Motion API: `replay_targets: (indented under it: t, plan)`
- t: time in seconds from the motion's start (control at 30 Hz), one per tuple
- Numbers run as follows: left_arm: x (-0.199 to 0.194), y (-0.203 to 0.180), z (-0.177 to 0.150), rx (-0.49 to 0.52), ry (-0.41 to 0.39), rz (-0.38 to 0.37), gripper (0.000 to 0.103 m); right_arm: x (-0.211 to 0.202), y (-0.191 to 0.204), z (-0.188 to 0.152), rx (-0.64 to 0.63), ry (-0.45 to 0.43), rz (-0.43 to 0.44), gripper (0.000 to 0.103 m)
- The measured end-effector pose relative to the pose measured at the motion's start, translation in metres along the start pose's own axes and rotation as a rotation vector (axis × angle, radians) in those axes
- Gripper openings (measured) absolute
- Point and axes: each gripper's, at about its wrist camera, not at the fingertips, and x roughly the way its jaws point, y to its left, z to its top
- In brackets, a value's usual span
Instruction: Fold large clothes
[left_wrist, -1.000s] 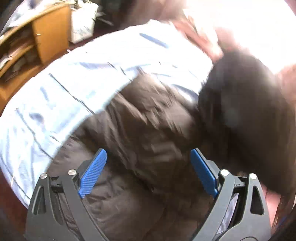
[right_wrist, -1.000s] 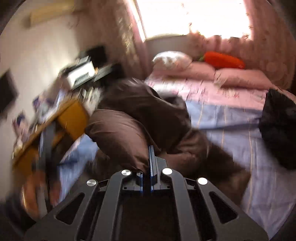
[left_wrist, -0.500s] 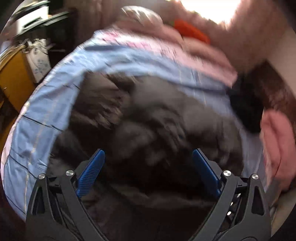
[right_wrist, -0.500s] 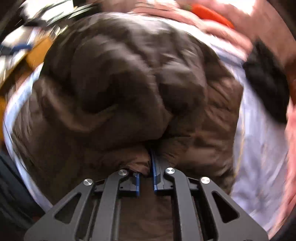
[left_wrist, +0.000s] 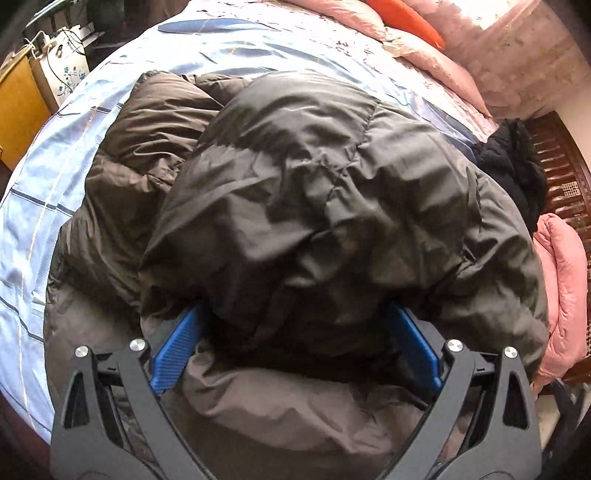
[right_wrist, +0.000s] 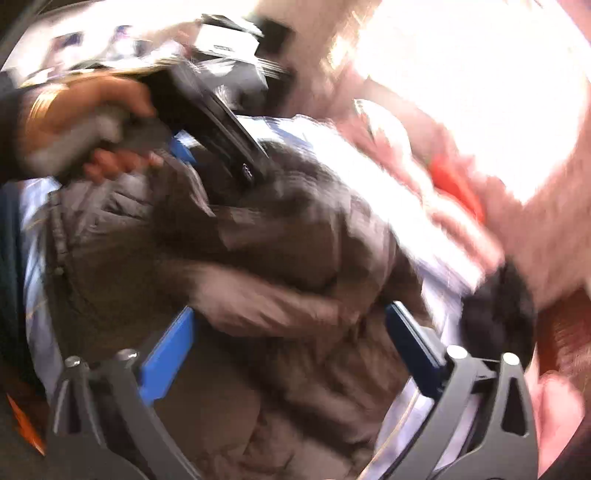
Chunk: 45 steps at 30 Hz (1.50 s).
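Brown puffer jacket (left_wrist: 314, 206) fills the frame's middle, doubled over on the blue sheet (left_wrist: 40, 177). Lower left to right, the left gripper (left_wrist: 295, 343) stands wide with padding bulging between its fingers. The right gripper (right_wrist: 291, 347), just sprung wide, has released the jacket, so this fold looks laid.

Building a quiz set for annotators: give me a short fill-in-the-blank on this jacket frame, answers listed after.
1. The brown puffer jacket lies on a light ____ sheet.
2. The right tool has its blue pads spread ____.
3. The orange pillow sits by the ____ quilt.
4. Right of the jacket lies a ____ fuzzy garment.

Answers: blue; open; pink; black
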Motion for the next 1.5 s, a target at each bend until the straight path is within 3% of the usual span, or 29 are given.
replay_targets:
  t: [0.13,0.2,0.27,0.3,0.33,0.4,0.43,0.5,0.6,0.73,0.83,0.97,1.07,1.17,1.3,1.33,1.4,1.47,1.5]
  plan:
    - [-0.001,-0.009,-0.003,-0.006,0.018,-0.011,0.098,-0.008,-0.021,0.006,0.126,-0.038,0.013,0.102]
    - [0.001,-0.014,-0.006,0.023,0.027,0.017,0.098,0.002,-0.042,0.007,0.312,-0.007,0.038,0.102]
    - [0.006,-0.02,-0.01,0.055,0.029,0.058,0.098,0.026,-0.062,0.003,0.543,0.087,0.059,0.101]
    - [0.008,-0.022,-0.013,0.066,0.028,0.08,0.098,0.041,-0.067,-0.001,0.632,0.128,0.081,0.077]
    - [0.01,-0.023,-0.013,0.069,0.028,0.093,0.098,0.056,-0.067,-0.003,0.676,0.153,0.087,0.03]
    - [0.012,-0.023,-0.017,0.071,0.031,0.108,0.098,0.079,-0.057,-0.001,0.664,0.2,0.071,0.013]
    - [0.011,-0.023,-0.018,0.071,0.031,0.11,0.098,0.092,-0.048,-0.001,0.662,0.214,0.127,0.011]
    - [0.006,-0.021,-0.022,0.078,0.035,0.123,0.098,0.113,-0.033,-0.004,0.673,0.242,0.168,0.011]
    - [-0.003,-0.02,-0.028,0.09,0.037,0.123,0.098,0.146,-0.029,-0.015,0.658,0.35,0.091,0.011]
    - [-0.011,-0.031,-0.031,0.143,0.016,0.09,0.098,0.195,-0.065,-0.048,0.82,0.416,0.053,0.008]
    - [-0.001,-0.038,-0.032,0.191,0.023,0.109,0.098,0.228,-0.09,-0.056,0.895,0.434,0.009,0.006]
    - [0.027,-0.052,-0.03,0.258,0.031,0.127,0.098,0.279,-0.098,-0.037,0.725,0.487,-0.16,0.004]
    - [0.034,-0.067,-0.024,0.315,-0.014,0.159,0.098,0.297,-0.101,-0.032,0.656,0.532,-0.205,0.004]
    - [0.038,-0.059,-0.022,0.263,0.012,0.124,0.1,0.284,-0.117,-0.035,0.737,0.527,-0.137,0.004]
    - [0.016,-0.033,-0.019,0.128,0.04,0.014,0.099,0.22,-0.137,-0.043,0.948,0.412,-0.018,0.014]
    - [0.008,-0.029,-0.019,0.118,0.027,0.001,0.099,0.205,-0.136,-0.041,0.949,0.391,-0.003,0.02]
    - [-0.014,-0.024,-0.023,0.115,-0.012,-0.009,0.099,0.174,-0.127,-0.038,0.906,0.384,0.026,0.021]
    - [-0.03,-0.022,-0.027,0.136,-0.045,0.022,0.099,0.151,-0.107,-0.043,0.867,0.416,0.058,0.021]
    - [-0.032,-0.022,-0.03,0.154,-0.048,0.049,0.094,0.144,-0.102,-0.05,0.868,0.43,0.072,0.021]
